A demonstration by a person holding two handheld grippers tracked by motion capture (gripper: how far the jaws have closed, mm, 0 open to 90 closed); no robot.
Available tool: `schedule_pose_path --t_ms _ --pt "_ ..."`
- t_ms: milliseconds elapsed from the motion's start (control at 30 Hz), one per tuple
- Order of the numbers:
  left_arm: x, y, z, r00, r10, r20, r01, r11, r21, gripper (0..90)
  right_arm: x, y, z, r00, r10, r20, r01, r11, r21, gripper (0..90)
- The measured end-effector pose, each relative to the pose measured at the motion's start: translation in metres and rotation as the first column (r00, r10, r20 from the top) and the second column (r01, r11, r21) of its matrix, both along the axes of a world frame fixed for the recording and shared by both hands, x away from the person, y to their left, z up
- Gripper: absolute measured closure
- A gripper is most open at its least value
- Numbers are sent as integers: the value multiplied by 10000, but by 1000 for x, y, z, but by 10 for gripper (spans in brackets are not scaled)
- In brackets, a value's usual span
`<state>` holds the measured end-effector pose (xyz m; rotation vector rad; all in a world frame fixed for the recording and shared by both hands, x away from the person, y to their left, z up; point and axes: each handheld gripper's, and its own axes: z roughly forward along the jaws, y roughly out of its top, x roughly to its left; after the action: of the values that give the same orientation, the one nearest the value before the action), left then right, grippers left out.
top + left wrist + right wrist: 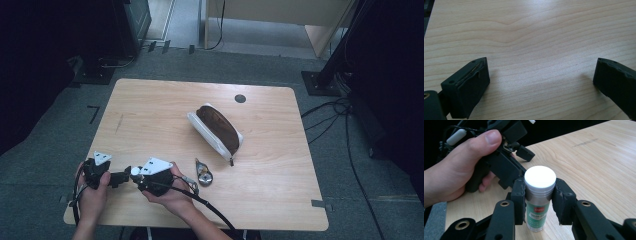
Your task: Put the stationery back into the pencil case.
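A glue stick (539, 210) with a white cap and a green label stands upright on the wooden table (150, 115). My right gripper (540, 195) is shut on it, with both pads pressed against its sides just under the cap. In the high view the stick's white cap (135, 171) shows at the table's near left, between the two hands. My left gripper (541, 72) stands open over bare wood with nothing between its fingers. In the high view it (120, 178) points right, its tips close to the stick.
An open white pencil case (217, 129) with a brown inside lies at the table's middle. A small metal object (203, 174) rests just right of my right hand. A dark round cap (240, 98) is set in the far tabletop. The right gripper's cable (210, 205) trails off the near edge.
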<state>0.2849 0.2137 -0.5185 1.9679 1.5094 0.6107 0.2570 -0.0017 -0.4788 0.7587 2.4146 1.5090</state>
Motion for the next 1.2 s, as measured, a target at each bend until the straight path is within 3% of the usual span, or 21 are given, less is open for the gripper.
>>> schedule_pose_path --t_ms 233,567,833,1200 --pt "0 0 0 10000 -1 -2 1 10000 -1 5 3 -9 5 9996 -272 -37 273 9995 134 655" --pt "0 0 0 10000 -2 -4 2 10000 3 5 7 -33 23 9970 -764 123 758 9963 410 655" --pt "0 0 0 10000 1 -7 -1 10000 -5 5 13 -62 40 9895 -1413 306 1393 9884 597 655" --pt "0 0 0 10000 0 -5 0 10000 -4 5 21 -97 54 9726 -2262 528 2212 9713 870 655"
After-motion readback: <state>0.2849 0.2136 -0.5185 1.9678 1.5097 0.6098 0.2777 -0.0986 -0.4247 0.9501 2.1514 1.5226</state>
